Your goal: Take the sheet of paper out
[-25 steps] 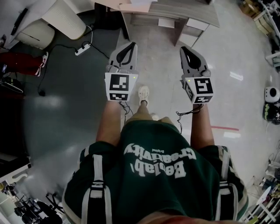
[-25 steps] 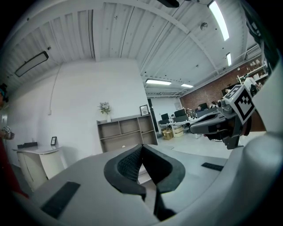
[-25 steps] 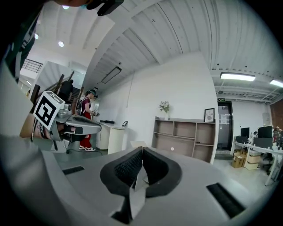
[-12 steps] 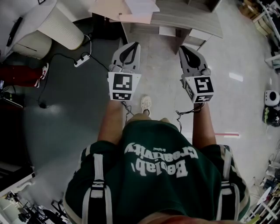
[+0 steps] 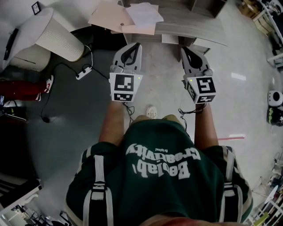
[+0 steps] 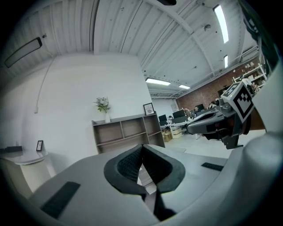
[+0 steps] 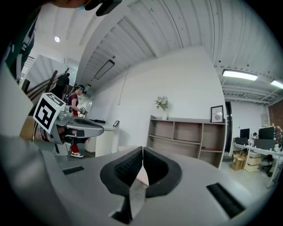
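Observation:
A white sheet of paper (image 5: pixel 143 13) lies on a beige folder (image 5: pixel 110 16) at the near edge of a grey wooden desk (image 5: pixel 194 22), at the top of the head view. My left gripper (image 5: pixel 135 44) is held level in front of me, pointing at the desk and still short of its edge. Its jaws are shut with nothing between them, the pads (image 6: pixel 132 163) meeting at the tip. My right gripper (image 5: pixel 185 48) is beside it, also shut and empty. In the right gripper view the left gripper (image 7: pixel 66 123) shows at the left.
A white ribbed cylinder (image 5: pixel 59 35) stands left of the desk, with a power strip (image 5: pixel 82 73) and cable on the dark floor beside it. A wooden shelf unit (image 7: pixel 190 132) lines the far white wall. A person in red (image 7: pixel 77 128) stands at the far left.
The desk with the papers has slid down the head view, nearer to both grippers, as the person walks forward. Both grippers stay shut and level.

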`<state>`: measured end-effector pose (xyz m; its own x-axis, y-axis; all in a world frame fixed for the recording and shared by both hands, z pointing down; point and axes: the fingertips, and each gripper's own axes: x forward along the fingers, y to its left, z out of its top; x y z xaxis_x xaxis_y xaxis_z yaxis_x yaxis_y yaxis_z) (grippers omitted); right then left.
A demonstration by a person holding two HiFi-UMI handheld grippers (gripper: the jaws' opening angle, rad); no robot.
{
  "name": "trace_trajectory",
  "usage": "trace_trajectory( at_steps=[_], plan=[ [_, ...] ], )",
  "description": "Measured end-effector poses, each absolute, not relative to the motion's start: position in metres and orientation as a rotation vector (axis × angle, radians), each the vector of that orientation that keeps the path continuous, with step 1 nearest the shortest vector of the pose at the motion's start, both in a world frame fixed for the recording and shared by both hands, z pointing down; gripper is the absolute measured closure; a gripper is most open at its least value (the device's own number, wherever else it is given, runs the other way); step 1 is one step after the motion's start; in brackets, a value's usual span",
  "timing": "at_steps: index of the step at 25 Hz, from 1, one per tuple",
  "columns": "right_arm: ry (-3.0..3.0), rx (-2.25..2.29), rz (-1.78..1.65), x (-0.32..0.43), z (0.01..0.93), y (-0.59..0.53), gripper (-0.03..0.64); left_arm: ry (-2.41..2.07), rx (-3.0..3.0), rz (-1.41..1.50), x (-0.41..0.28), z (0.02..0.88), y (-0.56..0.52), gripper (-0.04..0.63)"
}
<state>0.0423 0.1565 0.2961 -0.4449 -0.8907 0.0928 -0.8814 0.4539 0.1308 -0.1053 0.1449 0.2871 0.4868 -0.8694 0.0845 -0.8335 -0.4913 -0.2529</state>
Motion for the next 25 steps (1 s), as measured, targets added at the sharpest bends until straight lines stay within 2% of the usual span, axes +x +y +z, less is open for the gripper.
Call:
trace_trajectory(
  at_steps=[25],
  plan=[
    [-2.519, 1.549, -0.104, 0.013, 0.311, 0.054, 0.584, 1.52, -2.572, -0.323, -0.139, 0.31, 0.048, 0.577]
  ],
)
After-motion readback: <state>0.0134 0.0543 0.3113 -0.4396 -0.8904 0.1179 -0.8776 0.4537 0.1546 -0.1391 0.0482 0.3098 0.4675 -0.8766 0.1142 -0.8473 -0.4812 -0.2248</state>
